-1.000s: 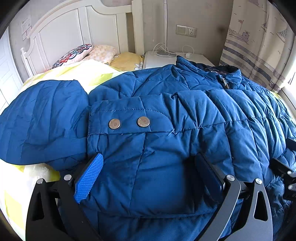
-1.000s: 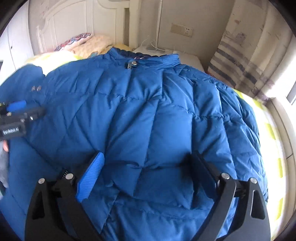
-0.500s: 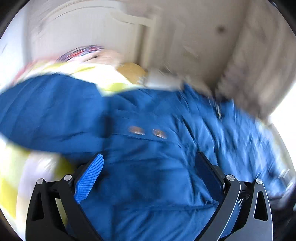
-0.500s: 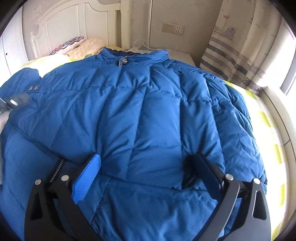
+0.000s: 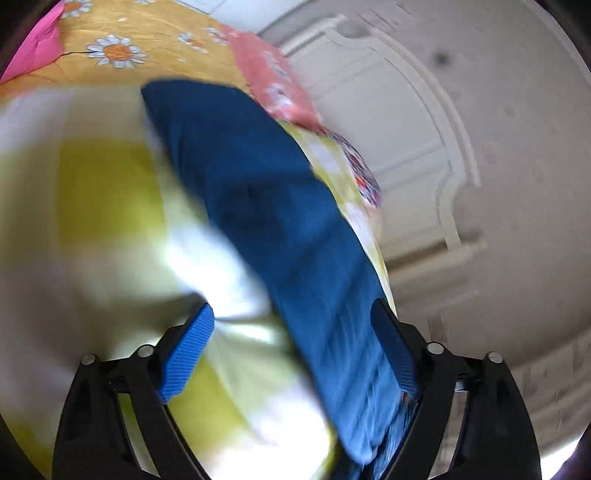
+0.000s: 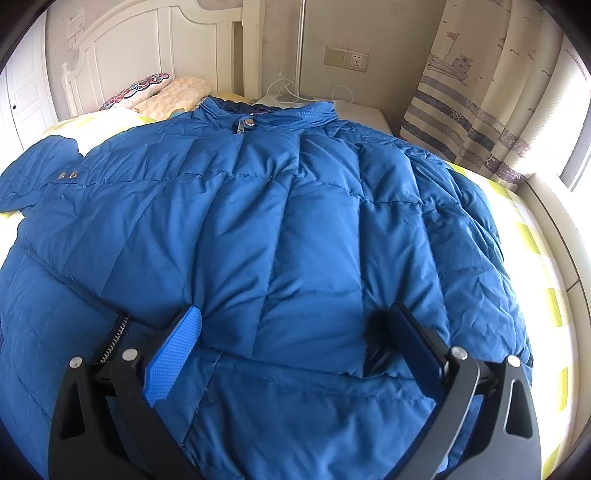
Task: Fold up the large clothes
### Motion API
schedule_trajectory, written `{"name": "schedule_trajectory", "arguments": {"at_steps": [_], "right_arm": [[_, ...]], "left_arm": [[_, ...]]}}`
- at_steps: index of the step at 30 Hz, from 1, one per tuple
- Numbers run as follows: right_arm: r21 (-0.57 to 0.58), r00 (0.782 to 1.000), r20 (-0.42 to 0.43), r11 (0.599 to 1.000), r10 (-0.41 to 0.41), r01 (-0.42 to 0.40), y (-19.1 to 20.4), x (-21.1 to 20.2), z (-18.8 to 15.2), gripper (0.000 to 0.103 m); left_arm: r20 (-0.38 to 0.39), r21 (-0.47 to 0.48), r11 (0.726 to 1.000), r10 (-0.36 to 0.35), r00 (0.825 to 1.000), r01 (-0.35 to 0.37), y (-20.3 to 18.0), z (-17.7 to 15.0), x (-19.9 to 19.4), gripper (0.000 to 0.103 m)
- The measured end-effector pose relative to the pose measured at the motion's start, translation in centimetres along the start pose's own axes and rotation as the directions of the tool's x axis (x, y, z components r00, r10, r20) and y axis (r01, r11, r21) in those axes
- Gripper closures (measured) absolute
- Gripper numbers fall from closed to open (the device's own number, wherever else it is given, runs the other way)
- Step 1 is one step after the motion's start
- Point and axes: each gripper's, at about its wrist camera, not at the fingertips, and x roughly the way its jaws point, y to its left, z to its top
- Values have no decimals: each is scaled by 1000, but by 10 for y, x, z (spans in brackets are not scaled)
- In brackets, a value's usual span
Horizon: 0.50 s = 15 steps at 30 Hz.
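No text can be read; a paper notice (image 6: pixel 75 30) on the headboard (image 6: pixel 122 55) carries red print too small to make out.

The jacket (image 6: pixel 280 229) is quilted puffer cloth, blue with a soft low sheen, stitched into padded panels, with 2 dull metal snaps (image 6: pixel 66 175) and a metal zipper pull (image 6: pixel 242 126). The right gripper (image 6: pixel 291 339) looks like matt black plastic with shiny screw heads; its 1 blue pad (image 6: pixel 173 358) has a fine ribbed, rubbery texture. The bedsheet (image 6: pixel 532 236) is plain matt yellow-and-white cloth, the headboard (image 6: pixel 147 48) smooth white-painted wood, and the curtain (image 6: pixel 476 96) a thin printed fabric.
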Motion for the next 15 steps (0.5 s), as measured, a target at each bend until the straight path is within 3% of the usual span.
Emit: {"name": "schedule_trajectory", "arguments": {"at_steps": [1,3,6,7,10,12,15], "right_arm": [[0,1000,0,1000,0,0,0,0,0,3],[1,1000,1,1000,1,-1,0,0,0,3],[6,1000,5,1000,9,-9,0,-1,0,3],[9,1000,9,1000,12,-12,1,-2,0,3],[62,997,63,997,52,-56,-8,-11,-1,5],[141,986,156,986,62,-84,-24,-26,-4,8],[323,940,339,936,21,-137,-61,-55,-13,8]], "left_arm": [[0,-1,1000,0,1000,0,0,8,5,48],[-22,-8,1000,11,1000,-11,1,18,15,90],[48,30,999,-30,998,29,-18,12,-2,98],[85,89,994,-78,993,70,-39,0,-15,98],[97,244,957,-187,977,159,-93,-35,-38,99],[53,408,880,-288,956,243,-147,-83,-56,99],[-93,614,714,-358,929,336,-214,-165,-62,99]]}}
